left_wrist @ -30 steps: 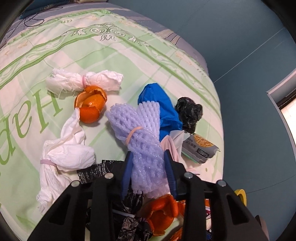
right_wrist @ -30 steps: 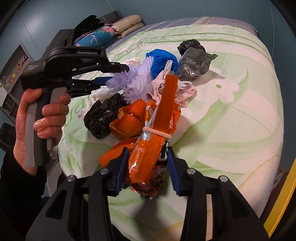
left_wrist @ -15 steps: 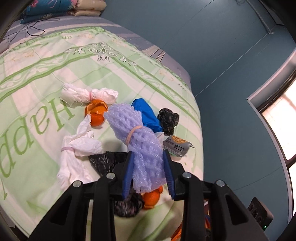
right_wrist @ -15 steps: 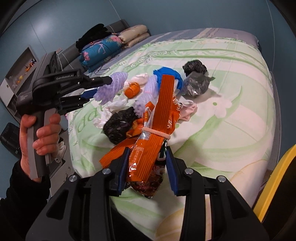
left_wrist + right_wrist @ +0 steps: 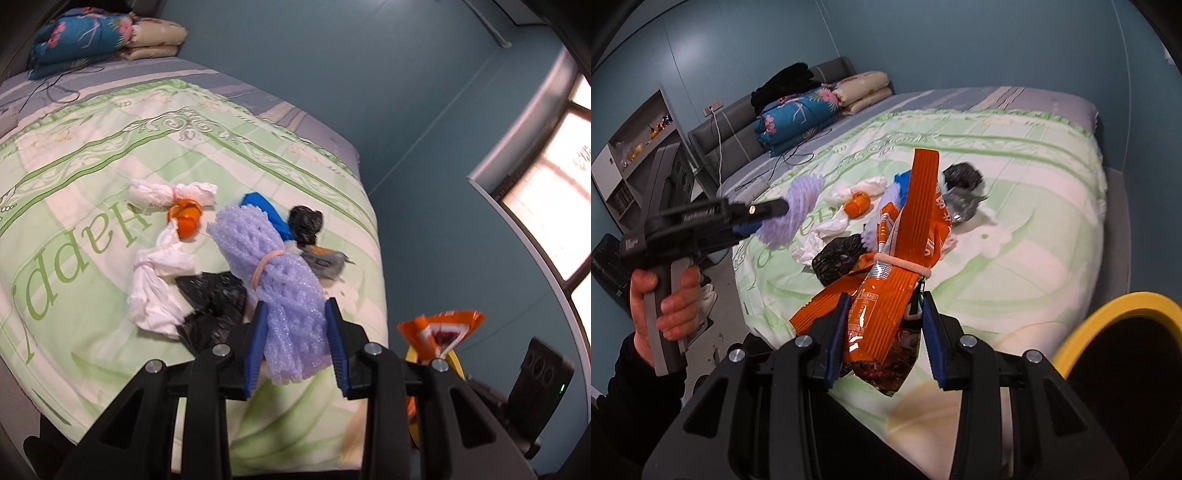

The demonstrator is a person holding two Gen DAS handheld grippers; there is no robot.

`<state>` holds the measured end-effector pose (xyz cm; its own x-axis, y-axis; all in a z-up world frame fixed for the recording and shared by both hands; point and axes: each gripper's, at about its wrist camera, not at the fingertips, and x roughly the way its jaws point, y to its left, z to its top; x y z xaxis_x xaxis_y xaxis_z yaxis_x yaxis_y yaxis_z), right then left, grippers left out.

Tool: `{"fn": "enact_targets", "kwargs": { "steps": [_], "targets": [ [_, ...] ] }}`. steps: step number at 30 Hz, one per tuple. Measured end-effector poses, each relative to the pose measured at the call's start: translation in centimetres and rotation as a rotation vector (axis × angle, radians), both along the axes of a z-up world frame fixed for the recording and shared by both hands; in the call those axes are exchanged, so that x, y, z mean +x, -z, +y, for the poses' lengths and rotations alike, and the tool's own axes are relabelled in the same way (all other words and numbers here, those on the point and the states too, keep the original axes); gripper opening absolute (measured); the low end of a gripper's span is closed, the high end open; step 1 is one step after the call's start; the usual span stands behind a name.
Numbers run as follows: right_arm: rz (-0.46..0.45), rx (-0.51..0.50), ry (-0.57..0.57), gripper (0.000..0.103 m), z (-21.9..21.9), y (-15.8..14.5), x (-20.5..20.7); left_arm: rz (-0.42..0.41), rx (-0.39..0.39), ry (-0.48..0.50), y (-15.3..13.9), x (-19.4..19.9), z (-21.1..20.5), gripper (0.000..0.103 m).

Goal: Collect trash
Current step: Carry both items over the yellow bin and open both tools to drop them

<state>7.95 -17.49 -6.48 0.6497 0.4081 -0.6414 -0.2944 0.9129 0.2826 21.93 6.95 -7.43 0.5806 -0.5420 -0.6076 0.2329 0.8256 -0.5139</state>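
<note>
My left gripper (image 5: 295,339) is shut on a purple foam net bundle (image 5: 280,280) tied with a pink band, lifted off the green bedspread (image 5: 92,166). My right gripper (image 5: 884,336) is shut on a banded orange snack wrapper (image 5: 905,251), also held above the bed. On the bedspread lie white tissue bundles (image 5: 159,280), orange peel (image 5: 186,218), a blue bag (image 5: 266,212), black bags (image 5: 304,221) and a grey packet (image 5: 325,260). A bin with a yellow rim (image 5: 1119,314) shows at the right wrist view's lower right. The left gripper (image 5: 764,218) with the purple net appears there too.
Folded quilts and pillows (image 5: 812,107) lie by the headboard, with a cable trailing over the bed. A shelf (image 5: 635,147) stands by the blue wall at left. A window (image 5: 546,177) is to the bed's right. A hand (image 5: 661,306) in a dark sleeve holds the left gripper.
Both grippers rose and pulled back from the trash pile with their loads. The yellow-rimmed bin came into the right wrist view, and the orange wrapper now shows in the left wrist view.
</note>
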Motion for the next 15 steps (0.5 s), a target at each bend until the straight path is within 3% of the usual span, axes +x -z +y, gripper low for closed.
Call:
{"fn": "enact_targets", "kwargs": {
  "steps": [15],
  "targets": [
    [-0.117, -0.011, 0.221, 0.036, -8.2, -4.4, -4.3, -0.076, 0.020, 0.212, -2.5, -5.5, -9.2, 0.030]
  ]
}}
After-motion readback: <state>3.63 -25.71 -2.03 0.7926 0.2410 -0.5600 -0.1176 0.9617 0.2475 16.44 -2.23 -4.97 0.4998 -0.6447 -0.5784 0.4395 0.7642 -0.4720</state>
